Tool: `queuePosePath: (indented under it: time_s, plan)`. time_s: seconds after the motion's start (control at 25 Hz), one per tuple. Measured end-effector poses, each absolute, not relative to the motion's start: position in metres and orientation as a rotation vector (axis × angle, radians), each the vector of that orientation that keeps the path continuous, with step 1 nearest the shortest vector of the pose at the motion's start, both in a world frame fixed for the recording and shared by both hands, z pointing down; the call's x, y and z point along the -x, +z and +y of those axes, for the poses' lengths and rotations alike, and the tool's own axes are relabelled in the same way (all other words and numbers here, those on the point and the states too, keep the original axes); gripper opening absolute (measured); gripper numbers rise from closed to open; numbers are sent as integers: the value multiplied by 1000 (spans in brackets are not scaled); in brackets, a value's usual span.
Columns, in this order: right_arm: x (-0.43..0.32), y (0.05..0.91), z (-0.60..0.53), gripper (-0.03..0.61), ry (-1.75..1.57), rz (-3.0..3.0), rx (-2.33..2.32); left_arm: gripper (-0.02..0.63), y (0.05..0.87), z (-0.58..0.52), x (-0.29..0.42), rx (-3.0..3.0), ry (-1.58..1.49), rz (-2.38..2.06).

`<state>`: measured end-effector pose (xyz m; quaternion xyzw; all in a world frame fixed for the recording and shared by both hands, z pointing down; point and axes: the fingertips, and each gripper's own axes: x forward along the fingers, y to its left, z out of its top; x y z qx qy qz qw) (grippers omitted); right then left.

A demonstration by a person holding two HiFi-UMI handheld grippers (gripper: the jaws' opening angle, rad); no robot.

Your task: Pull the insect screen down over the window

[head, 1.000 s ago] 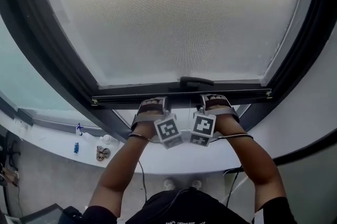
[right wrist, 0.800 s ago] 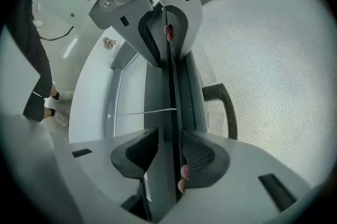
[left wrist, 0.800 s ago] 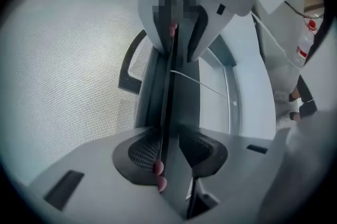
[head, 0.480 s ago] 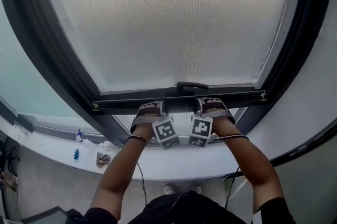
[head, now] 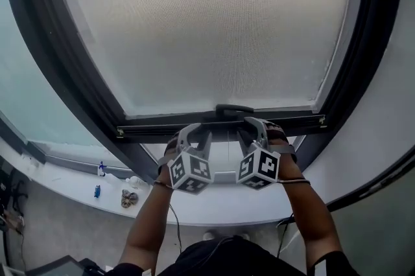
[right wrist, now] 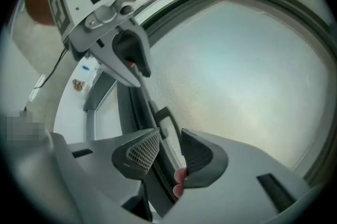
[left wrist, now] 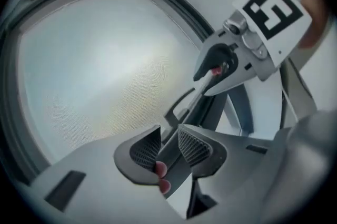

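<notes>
The grey mesh insect screen (head: 207,22) covers most of the window. Its dark bottom bar (head: 155,130) hangs a little above the lower frame and carries a small handle (head: 233,109) at its middle. My left gripper (head: 192,133) is shut on the bar just left of the handle. My right gripper (head: 254,127) is shut on it just to the right. In the left gripper view the bar (left wrist: 192,104) runs between the left gripper's (left wrist: 167,146) ribbed pads, with the right gripper (left wrist: 216,68) further along. In the right gripper view the bar (right wrist: 150,112) passes between the right gripper's (right wrist: 167,152) pads.
A dark window frame (head: 78,93) surrounds the screen, with a frosted pane (head: 26,93) to the left. Below runs a white sill (head: 71,177) holding a small blue bottle (head: 96,191) and a crumpled object (head: 130,198). A cable (head: 174,223) hangs from the left wrist.
Both grippers have rolled on the bar, so their marker cubes now hang lower and tilt outward. The hands have risen a little and still hold the bar.
</notes>
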<state>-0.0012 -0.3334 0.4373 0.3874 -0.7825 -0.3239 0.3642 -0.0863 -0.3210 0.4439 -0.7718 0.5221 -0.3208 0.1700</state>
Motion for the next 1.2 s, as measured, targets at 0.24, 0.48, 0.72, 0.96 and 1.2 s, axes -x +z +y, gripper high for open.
queuePosePath:
  time_s: [0.24,0.48,0.72,0.96,1.2]
  plan:
    - [-19,369,-313,17,-868,-2231,-1336,16,384,-299,93,2159,-467,1730]
    - [-38,368,-291,3,-704,-2434,-1441,3,383,-278,93,2188,-257,1901]
    - [-49,392,-281,3,-534,-2541,-1470,3,405,-259,99,2258,-163,1993]
    - [-49,405,-263,3,-395,-2552,-1531,3,412,-240,110,2293,-100,2014]
    - [-34,403,-228,3,-339,-2565,-1586,3,413,-206,132,2325,-45,2002]
